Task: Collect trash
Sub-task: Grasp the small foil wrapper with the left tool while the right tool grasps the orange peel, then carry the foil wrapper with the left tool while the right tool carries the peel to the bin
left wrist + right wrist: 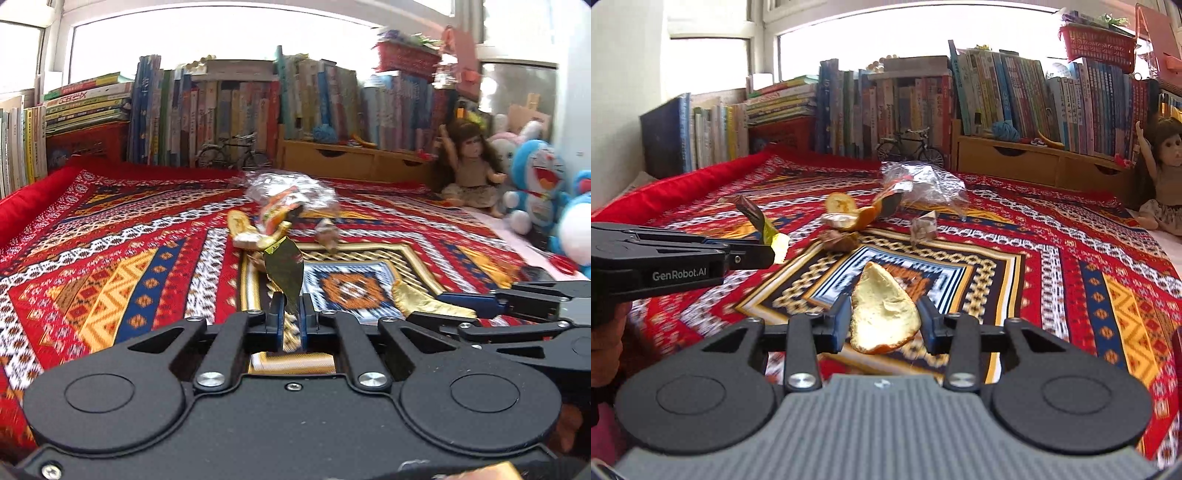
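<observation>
Orange peel [884,314] sits clamped in right gripper [884,321] jaws.

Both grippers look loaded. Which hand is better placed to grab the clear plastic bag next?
Neither yet: the left gripper is shut on a dark wrapper, the right gripper on an orange peel. After dropping, probably right: the plastic bag lies almost straight ahead of it, slightly right.
</observation>
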Available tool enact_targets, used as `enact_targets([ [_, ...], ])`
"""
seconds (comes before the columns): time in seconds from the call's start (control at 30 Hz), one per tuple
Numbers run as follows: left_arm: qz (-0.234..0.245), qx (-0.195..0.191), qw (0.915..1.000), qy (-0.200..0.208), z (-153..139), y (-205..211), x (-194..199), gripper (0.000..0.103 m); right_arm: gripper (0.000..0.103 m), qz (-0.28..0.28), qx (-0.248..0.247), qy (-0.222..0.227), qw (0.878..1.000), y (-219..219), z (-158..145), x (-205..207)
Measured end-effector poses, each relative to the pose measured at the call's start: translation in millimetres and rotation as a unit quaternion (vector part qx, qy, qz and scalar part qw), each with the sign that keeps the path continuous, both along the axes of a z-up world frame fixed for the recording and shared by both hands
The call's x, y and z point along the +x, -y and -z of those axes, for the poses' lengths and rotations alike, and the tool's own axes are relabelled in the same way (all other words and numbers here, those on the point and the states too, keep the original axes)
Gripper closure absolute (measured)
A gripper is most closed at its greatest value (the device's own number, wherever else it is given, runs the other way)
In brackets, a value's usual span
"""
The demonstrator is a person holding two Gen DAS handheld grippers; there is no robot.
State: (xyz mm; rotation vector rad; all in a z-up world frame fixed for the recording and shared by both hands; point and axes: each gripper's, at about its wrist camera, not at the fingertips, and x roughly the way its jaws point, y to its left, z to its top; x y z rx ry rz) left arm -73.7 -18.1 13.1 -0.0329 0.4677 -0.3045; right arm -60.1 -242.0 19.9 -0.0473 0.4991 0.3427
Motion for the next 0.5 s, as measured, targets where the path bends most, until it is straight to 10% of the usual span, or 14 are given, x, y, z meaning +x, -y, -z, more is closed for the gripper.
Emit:
enact_targets([
  [0.5,0.053,-0.007,0.9915,-0.119,65,-24,-121,0.097,0.059,-0.057,0.019,-0.080,0.995,12,39,-109],
])
